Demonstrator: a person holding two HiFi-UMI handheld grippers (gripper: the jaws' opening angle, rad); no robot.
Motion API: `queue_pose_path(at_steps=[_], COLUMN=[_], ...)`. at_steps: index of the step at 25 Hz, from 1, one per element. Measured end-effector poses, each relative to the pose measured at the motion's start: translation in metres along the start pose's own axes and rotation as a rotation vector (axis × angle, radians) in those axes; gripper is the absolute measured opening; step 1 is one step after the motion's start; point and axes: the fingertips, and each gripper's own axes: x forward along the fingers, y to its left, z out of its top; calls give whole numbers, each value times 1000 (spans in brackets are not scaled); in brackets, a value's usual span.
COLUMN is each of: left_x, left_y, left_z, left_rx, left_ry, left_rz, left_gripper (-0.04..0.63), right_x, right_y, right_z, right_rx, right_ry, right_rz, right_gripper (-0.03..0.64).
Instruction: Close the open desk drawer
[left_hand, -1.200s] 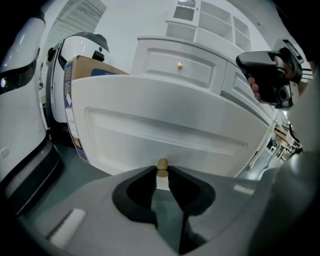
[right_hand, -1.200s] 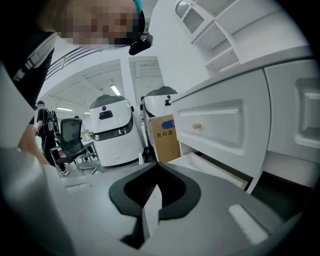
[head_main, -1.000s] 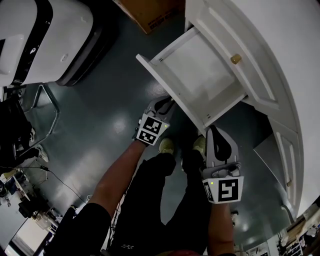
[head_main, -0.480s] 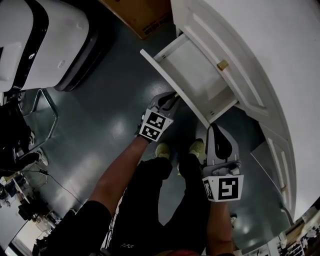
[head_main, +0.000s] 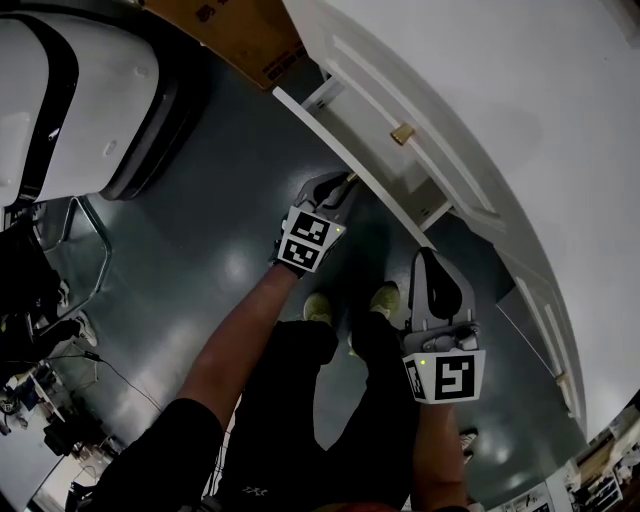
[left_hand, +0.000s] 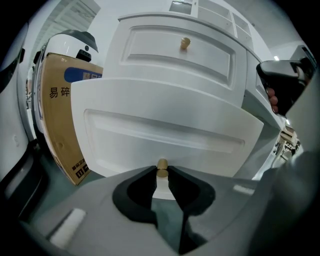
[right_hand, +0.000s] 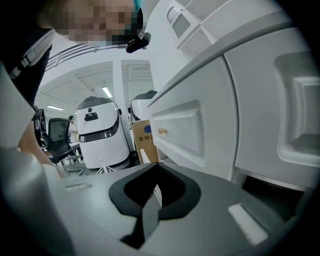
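Note:
The white desk drawer (head_main: 345, 160) stands out only a little from the desk (head_main: 480, 110) in the head view. My left gripper (head_main: 343, 188) is at its front panel (left_hand: 165, 135), shut on the drawer's small brass knob (left_hand: 162, 168). Above it is the shut upper drawer with its own knob (left_hand: 185, 43), also visible from overhead as the upper drawer knob (head_main: 402, 133). My right gripper (head_main: 432, 272) hangs lower right, off the desk, pointing at it. In the right gripper view my right gripper (right_hand: 156, 189) is shut with nothing between its fingers.
A brown cardboard box (head_main: 235, 35) stands left of the desk, beside the drawer. A big white machine (head_main: 70, 90) fills the upper left and a chair base (head_main: 90, 230) lies at the left. The person's shoes (head_main: 385, 298) are on the dark floor below the drawer.
The drawer has slid well into the desk, so its inside hardly shows now. My left gripper moved with the knob toward the desk. The right gripper stayed about where it was.

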Motion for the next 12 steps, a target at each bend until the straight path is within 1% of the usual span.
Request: queue_pose_path(at_steps=[12], left_x=[31], left_y=[-3], left_z=[20], left_rx=[5], left_ry=[-28], left_rz=[-6], left_gripper=[74], right_x=[5], right_y=[-20], right_z=[-4], right_rx=[4], right_ry=[-12], right_rz=[-33], right_gripper=[23])
